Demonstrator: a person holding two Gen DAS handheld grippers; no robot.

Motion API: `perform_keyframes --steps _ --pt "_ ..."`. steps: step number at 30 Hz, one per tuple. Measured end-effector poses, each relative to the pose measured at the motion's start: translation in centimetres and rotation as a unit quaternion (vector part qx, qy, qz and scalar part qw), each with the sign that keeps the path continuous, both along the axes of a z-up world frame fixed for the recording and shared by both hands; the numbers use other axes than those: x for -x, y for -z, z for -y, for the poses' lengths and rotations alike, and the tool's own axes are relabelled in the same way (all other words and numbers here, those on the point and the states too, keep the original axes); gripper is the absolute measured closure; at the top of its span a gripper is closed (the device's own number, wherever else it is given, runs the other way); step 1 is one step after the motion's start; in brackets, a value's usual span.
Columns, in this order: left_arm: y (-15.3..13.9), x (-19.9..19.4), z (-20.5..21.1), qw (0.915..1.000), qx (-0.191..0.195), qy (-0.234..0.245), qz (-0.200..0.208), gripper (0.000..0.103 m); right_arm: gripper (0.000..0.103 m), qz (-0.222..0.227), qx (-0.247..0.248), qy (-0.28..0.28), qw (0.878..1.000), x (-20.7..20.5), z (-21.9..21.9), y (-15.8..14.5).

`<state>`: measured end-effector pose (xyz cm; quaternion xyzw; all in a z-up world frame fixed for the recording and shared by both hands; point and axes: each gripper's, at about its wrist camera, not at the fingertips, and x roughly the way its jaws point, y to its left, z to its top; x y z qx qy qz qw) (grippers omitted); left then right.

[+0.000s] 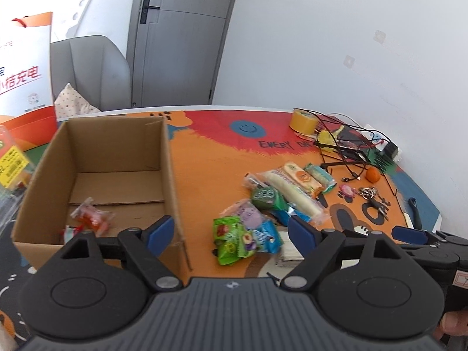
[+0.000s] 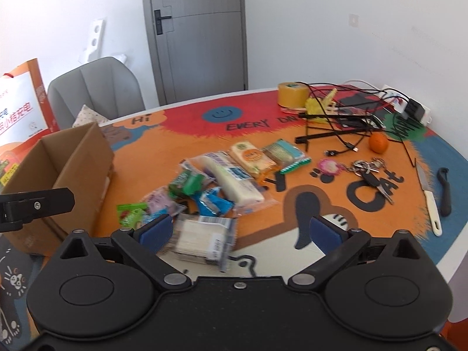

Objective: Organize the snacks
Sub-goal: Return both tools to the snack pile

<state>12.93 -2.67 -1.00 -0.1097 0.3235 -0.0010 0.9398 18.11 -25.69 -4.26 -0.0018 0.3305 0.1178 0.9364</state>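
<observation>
An open cardboard box (image 1: pixel 117 152) stands on the left of the table with a red-orange wrapped snack (image 1: pixel 92 215) on its floor. To its right lies a pile of snacks: green packets (image 1: pixel 231 239), a blue packet (image 1: pixel 267 235), a long white pack (image 1: pixel 295 196) and a cracker pack (image 1: pixel 304 178). My left gripper (image 1: pixel 231 231) hangs open over the green packets, beside the box's right wall. My right gripper (image 2: pixel 239 231) is open too, above a clear pack of white wafers (image 2: pixel 204 239) at the pile's near edge; no pad touches it.
A tape roll (image 2: pixel 292 93), tangled cables (image 2: pixel 345 117), an orange (image 2: pixel 378 143), keys (image 2: pixel 368 169), a white-handled knife (image 2: pixel 430 199) and a black peeler (image 2: pixel 444 190) lie on the right. A grey chair (image 2: pixel 96 87) and a paper bag (image 2: pixel 20 108) stand behind the box.
</observation>
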Motion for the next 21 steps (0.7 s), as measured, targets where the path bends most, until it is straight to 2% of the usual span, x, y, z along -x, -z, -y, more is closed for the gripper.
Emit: perform_keyframes --steps 3,5,6,9,14,21 --pt "0.1 -0.3 0.9 0.9999 -0.008 0.010 0.005 0.024 0.002 -0.006 0.001 0.004 1.000 -0.3 0.6 0.4" --pt "0.3 -0.6 1.4 0.9998 -0.004 0.017 -0.003 0.033 0.003 -0.013 -0.001 0.003 1.000 -0.6 0.9 0.8" --pt "0.3 -0.6 1.6 0.9998 0.000 0.022 -0.004 0.034 0.003 -0.017 -0.002 0.004 1.000 -0.7 1.1 0.9" --pt "0.5 -1.2 2.4 0.9994 -0.006 0.035 -0.005 0.038 0.009 -0.033 -0.017 0.004 0.999 -1.5 1.9 1.3" --pt "2.2 -3.3 3.0 0.9983 0.002 0.036 -0.045 0.047 0.021 -0.058 -0.030 0.005 0.998 -3.0 2.7 1.9" --pt "3.9 -5.9 3.1 0.9957 -0.001 0.035 -0.086 0.048 0.023 -0.094 -0.014 -0.029 0.995 -5.1 2.1 2.5"
